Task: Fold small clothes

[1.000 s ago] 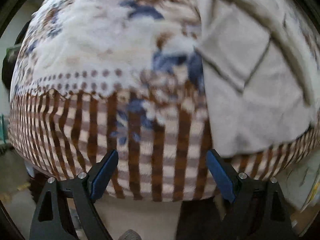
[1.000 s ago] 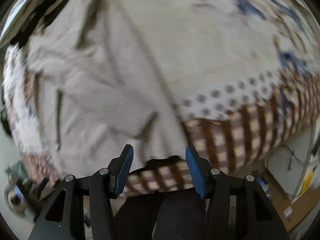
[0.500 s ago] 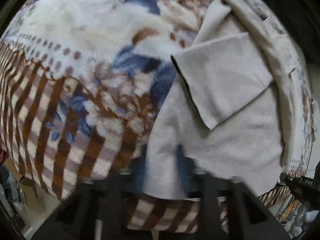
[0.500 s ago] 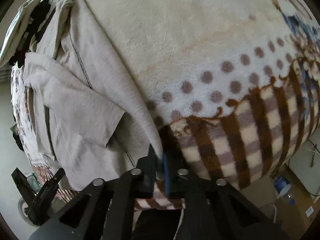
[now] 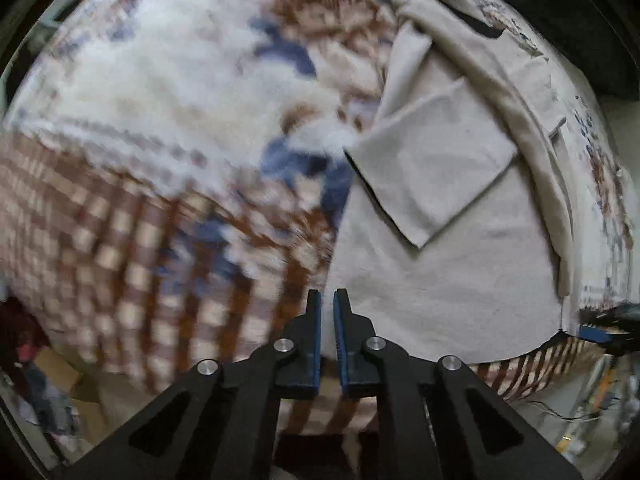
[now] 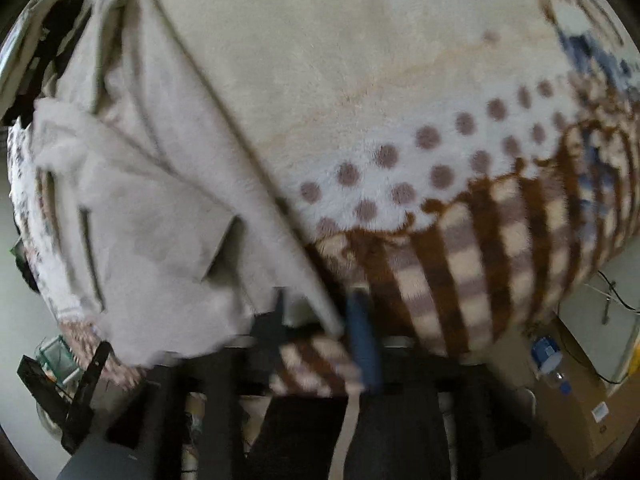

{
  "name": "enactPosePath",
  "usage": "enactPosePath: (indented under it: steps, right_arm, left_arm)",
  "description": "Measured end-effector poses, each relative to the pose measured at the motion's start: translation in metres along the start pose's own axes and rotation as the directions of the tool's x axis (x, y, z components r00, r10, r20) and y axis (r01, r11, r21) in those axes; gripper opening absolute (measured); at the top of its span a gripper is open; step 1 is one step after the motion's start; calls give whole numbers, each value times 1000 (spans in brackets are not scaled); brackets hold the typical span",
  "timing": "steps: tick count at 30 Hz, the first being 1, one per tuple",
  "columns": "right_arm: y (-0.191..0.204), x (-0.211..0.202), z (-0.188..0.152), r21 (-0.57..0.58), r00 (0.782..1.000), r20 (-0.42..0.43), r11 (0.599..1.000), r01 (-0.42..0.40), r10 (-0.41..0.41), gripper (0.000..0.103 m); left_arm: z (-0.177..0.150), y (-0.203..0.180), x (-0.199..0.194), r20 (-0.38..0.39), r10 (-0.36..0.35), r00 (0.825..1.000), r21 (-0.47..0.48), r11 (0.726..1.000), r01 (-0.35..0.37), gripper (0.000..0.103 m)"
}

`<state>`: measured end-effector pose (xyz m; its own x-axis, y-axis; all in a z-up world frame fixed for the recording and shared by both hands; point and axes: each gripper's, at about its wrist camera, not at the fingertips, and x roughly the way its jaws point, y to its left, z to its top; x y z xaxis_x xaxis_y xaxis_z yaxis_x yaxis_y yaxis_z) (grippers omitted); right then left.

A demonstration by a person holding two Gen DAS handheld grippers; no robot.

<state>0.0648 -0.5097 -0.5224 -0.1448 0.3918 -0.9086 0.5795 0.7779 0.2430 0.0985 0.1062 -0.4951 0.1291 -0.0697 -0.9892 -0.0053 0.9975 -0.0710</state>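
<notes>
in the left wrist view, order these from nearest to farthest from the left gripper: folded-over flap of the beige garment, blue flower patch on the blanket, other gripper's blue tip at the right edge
From the left gripper:
1. Blue flower patch on the blanket, up and slightly left.
2. Folded-over flap of the beige garment, up and right; too close to the patch to rank firmly.
3. Other gripper's blue tip, far right at the garment's hem.

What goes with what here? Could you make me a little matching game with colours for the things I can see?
Things:
A. garment
B. blanket stripes
C. blanket dots
D. bottle on the floor

Colours:
1. partly blue
2. dusty mauve
3. plain beige
4. brown

Pairs: A-3, B-4, C-2, D-1
</notes>
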Motion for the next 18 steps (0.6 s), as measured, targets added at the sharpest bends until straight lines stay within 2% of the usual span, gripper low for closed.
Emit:
enactPosePath:
  steps: [1,2,3,4,5,6,10,14,16,18]
  right_arm:
    - [4,-12,-3,-10,1000,9,1000,-14,14,70]
    - [8,-26,-5,-27,1000,11,999,-25,25,70]
    - [12,-35,-7,-41,1000,13,999,-27,27,71]
    - [18,-49,-9,-55,1000,21,998,-20,21,77]
    - [20,-59,-9,-62,999,26,998,-19,21,82]
    - [26,-73,-9,-73,999,39,997,-23,26,82]
    - [45,-127,8,-112,993,92,992,-66,77,82]
    - [65,-170,51,-180,984,81,974,-140,156,82]
    - [68,-187,82,-228,981,45,958,-172,187,82]
    - [65,-199,122,-269,984,25,949,-162,175,82]
  left_arm:
    - [-1,2,-10,16,15,1000,7,1000,-15,31]
    - [0,3,-22,40,32,999,11,999,-33,47]
    - [2,3,-31,55,52,997,8,999,-53,84]
    - [3,3,-40,64,64,996,4,998,-64,96]
    - [6,-3,-51,83,61,995,-3,998,-61,96]
    - [3,-12,-58,97,65,993,-4,998,-65,96]
    - [19,-93,-77,146,65,987,46,996,-72,96]
    - [18,-182,-80,179,45,983,153,985,-73,96]
    - [13,-226,-69,165,43,985,195,978,-75,96]
    - [4,-278,-50,137,55,989,230,969,-86,96]
